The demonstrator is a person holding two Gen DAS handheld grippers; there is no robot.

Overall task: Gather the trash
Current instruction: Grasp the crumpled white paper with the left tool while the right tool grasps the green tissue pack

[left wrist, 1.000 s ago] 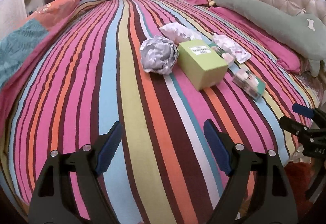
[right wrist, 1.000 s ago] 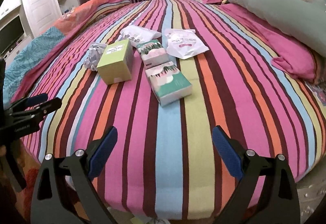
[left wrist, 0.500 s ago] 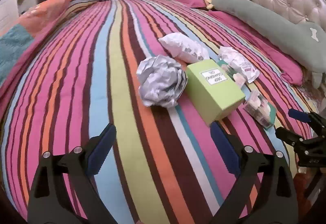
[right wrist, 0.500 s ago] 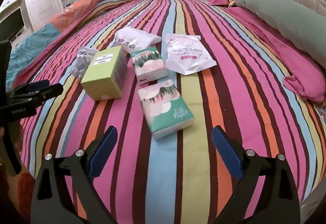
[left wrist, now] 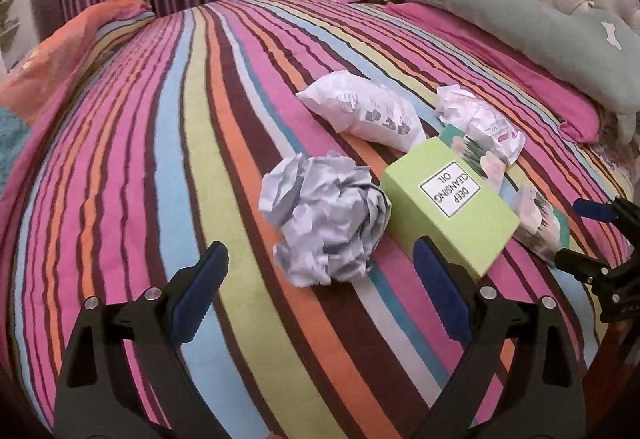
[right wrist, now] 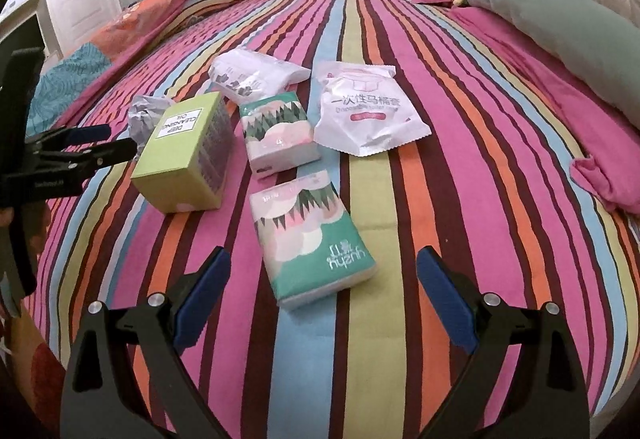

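Our left gripper (left wrist: 320,295) stands wide with nothing between its blue-padded jaws, which have just been opening; it hangs just short of the crumpled ball of grey-white paper (left wrist: 325,217) lying on the striped multicolour bedspread (left wrist: 168,143). Our right gripper (right wrist: 324,295) is equally wide and empty, poised over the nearer teal-and-pink tissue pack (right wrist: 310,239).

As far as we can judge, collecting has not begun: every piece lies on the bed. The lime-green cardboard box labelled as cleansing oil (right wrist: 184,151) touches the paper ball; beyond them rest the second tissue pack (right wrist: 278,131), a puffy white printed bag (right wrist: 252,73) and a flat white plastic packet with red print (right wrist: 366,111). We see no bin or bag, so all pickups remain ahead.
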